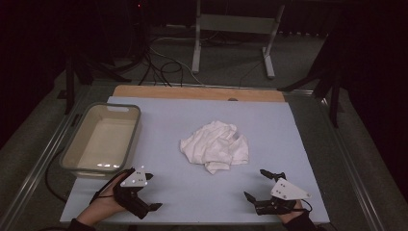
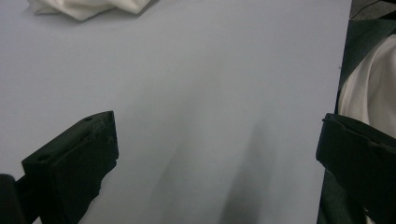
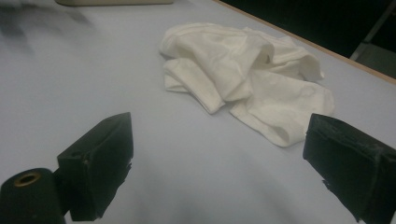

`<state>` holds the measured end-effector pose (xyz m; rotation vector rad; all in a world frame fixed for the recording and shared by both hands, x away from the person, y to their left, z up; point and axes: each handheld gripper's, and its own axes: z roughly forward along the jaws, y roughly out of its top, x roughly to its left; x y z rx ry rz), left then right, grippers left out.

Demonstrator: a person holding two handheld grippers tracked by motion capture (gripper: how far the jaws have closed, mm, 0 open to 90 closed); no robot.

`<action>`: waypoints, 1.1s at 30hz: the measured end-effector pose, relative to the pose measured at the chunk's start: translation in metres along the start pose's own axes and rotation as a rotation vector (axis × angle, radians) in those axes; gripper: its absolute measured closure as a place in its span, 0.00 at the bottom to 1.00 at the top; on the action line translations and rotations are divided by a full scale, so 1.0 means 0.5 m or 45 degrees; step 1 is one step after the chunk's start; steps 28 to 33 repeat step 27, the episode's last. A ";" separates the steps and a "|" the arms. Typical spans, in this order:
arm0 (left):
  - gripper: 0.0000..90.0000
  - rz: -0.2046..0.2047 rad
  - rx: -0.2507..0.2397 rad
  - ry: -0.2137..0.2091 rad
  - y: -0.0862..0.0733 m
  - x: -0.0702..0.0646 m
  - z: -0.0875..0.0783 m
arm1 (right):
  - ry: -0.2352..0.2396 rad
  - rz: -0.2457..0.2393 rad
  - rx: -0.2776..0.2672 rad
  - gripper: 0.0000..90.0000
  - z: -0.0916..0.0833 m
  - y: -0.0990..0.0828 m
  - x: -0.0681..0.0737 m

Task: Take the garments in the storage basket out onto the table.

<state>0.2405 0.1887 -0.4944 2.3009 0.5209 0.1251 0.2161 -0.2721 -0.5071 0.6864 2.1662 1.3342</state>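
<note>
Across the middle of the high view lies the table [image 1: 288, 144], its pale blue top the largest thing in frame, with a strip of bare wood along its far edge. At the left of the frame a tub [image 1: 79, 129] sits on it, long and shallow, with grey walls and a pale inside. In the centre of the frame a white cloth [image 1: 215, 146] lies crumpled in a heap, well apart from the tub and from both grippers. The right gripper view has the cloth [image 3: 243, 79] in the upper middle, beyond the jaws and not touching them; the left gripper view catches its edge [image 2: 88, 7] at the top left.

At the lower left of the high view the left gripper [image 1: 150, 191] is held in a hand [image 1: 103, 202] just beside the tub's near corner, jaws wide apart and holding nothing. At the lower right the right gripper [image 1: 257, 184] hovers near the table's front edge, jaws likewise spread wide and empty.
</note>
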 end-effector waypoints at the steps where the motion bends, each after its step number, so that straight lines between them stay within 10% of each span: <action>1: 0.00 0.004 0.001 -0.002 -0.006 0.000 0.002 | 0.001 -0.001 -0.002 0.10 0.000 0.000 0.000; 33: 0.00 -0.014 -0.014 0.007 -0.016 0.006 -0.002 | 0.012 -0.008 0.022 0.10 0.005 -0.003 0.000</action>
